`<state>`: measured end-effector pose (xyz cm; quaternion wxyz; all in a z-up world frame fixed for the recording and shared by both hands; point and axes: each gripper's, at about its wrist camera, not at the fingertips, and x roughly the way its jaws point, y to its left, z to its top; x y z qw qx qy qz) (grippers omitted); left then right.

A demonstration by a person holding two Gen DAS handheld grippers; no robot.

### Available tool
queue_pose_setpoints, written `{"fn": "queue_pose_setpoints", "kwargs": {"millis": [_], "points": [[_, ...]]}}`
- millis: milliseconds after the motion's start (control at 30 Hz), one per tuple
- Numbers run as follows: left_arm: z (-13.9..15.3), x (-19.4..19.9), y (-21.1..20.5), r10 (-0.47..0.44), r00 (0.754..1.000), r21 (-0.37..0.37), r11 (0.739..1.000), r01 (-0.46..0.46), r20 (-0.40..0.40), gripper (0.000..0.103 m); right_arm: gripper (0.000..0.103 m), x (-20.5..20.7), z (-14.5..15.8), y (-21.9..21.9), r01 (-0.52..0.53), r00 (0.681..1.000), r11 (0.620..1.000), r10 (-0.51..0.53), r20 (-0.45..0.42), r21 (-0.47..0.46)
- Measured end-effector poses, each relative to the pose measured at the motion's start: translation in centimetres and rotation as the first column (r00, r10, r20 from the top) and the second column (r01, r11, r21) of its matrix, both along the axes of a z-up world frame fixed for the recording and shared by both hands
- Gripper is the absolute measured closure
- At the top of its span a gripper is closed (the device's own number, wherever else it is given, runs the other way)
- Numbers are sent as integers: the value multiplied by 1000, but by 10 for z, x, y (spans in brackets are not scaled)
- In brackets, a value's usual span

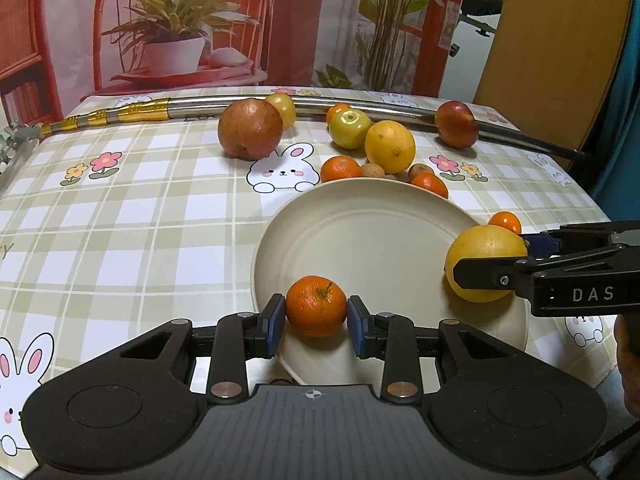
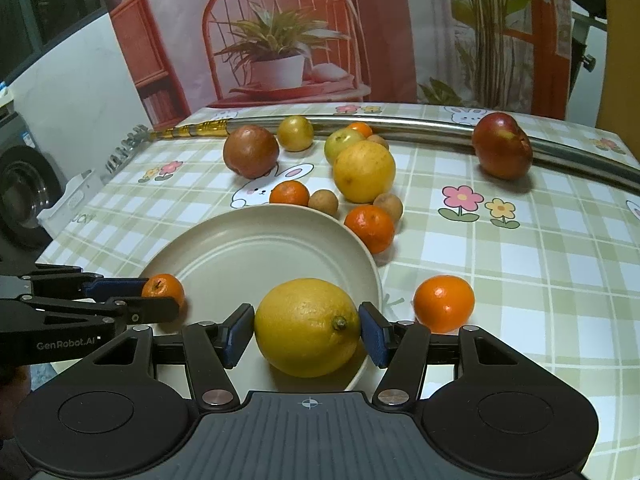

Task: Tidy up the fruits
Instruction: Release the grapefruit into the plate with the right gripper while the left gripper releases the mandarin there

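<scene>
We pinch a mandarin (image 1: 316, 306) in our left gripper (image 1: 316, 320) and a lemon (image 2: 307, 327) in our right gripper (image 2: 307, 332); both sit low over the plate (image 1: 360, 232), directly beneath, lemon's long axis spanning the pads.

1. The left tool (image 1: 316, 318) points forward and downward, its blue pads (image 1: 276, 320) pressed on either side of a small orange fruit (image 1: 316, 306).
2. The right tool (image 2: 307, 330) tilts down likewise (seen side-on from the left camera), its pads (image 2: 374, 338) clamped on a yellow fruit (image 2: 307, 326).
</scene>
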<state>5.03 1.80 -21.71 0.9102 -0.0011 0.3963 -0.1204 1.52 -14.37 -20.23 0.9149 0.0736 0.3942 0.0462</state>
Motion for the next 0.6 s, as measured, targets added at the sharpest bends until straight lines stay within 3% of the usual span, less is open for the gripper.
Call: {"fn": "queue_pose_setpoints", "kwargs": {"millis": [133,300,567,600], "points": [[0,-2,1,12,1000,-12,1000,-11,4,67,47,0,0,0,0,1000,1000,0,1,1],[0,-3,3,19,1000,-27,999,-19,6,67,34,-4,3,6,-22,1000,999,23,21,-29],[1,-4,2,24,1000,-33,999,-23,8,67,34,-6,11,6,-2,998,998,6,64,-58],[1,-4,2,23,1000,-32,999,-23,9,67,29,-6,12,4,5,998,998,-1,69,-55]]}}
